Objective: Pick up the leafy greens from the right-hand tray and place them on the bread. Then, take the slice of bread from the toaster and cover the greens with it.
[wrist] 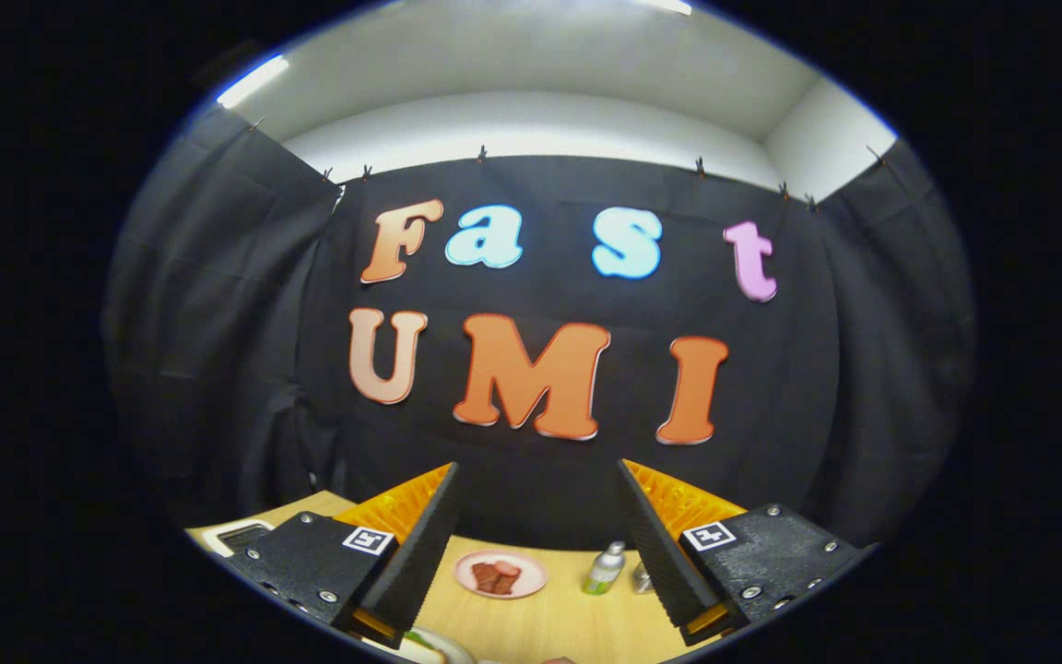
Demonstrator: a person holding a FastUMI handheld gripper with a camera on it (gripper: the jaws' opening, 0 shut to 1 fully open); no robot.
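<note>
The gripper [538, 544] is raised above the table [531, 618], its two fingers spread wide apart with nothing between them. Beyond the fingers, on the table, a plate [501, 574] carrying slices of food [496, 576] lies toward the left finger. A bottle [605, 568] stands upright to the right of the plate, just beside the right finger. A toaster [238, 536] sits left of the left finger. Another plate's rim [434, 647] lies nearest, under the left finger. The cloth wall stands behind the table.
</note>
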